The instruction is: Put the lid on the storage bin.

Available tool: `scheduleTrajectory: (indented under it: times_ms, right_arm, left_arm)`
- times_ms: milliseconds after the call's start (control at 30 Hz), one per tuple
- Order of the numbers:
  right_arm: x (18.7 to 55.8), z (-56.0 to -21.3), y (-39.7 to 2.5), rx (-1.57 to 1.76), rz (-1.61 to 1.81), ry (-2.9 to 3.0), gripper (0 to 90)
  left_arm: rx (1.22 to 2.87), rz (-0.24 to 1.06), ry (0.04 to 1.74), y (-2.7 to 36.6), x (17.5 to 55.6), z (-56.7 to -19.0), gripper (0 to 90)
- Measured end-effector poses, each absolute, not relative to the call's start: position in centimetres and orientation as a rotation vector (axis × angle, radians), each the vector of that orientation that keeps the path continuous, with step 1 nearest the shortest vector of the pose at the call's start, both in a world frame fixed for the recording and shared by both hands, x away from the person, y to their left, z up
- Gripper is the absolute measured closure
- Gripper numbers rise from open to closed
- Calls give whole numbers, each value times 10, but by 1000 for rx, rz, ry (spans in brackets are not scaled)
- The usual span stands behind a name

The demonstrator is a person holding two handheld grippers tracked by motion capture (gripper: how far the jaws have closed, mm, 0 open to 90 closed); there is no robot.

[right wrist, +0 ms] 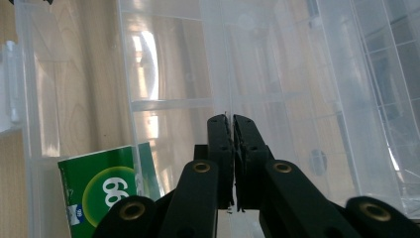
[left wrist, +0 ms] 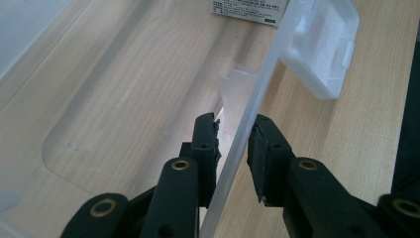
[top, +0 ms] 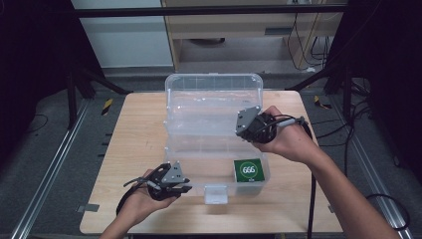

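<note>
From the high view, an open clear plastic box [top: 214, 124] sits on the wooden table [top: 134, 149], with a green packet [top: 248, 171] in its front right corner. In the left gripper view, the left gripper [left wrist: 233, 144] straddles the box's front wall, jaws slightly apart, near the latch [left wrist: 324, 44]. In the right gripper view, the right gripper [right wrist: 233, 134] hangs over the box interior, jaws pressed together on nothing.

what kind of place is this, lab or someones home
Most likely a lab or recording workshop, not a home. A small wooden table stands alone between dark metal frame bars, loose cables trail over a grey floor marked with hazard tape, and a person works at a clear plastic box with handheld tongs.
</note>
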State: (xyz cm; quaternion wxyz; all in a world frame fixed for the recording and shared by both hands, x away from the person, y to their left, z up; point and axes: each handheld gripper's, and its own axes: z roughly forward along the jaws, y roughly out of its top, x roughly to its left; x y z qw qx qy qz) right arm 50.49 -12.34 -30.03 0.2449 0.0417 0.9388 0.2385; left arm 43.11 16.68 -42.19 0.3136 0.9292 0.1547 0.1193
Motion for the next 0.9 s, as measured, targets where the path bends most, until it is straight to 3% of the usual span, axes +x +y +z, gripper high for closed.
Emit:
scheduleTrajectory:
  times_ms: [900]
  right_arm:
    - [479, -308, -129, 107, 697, 2556, 869]
  left_arm:
    - [2446, 313, 411, 167, 431, -423, 732]
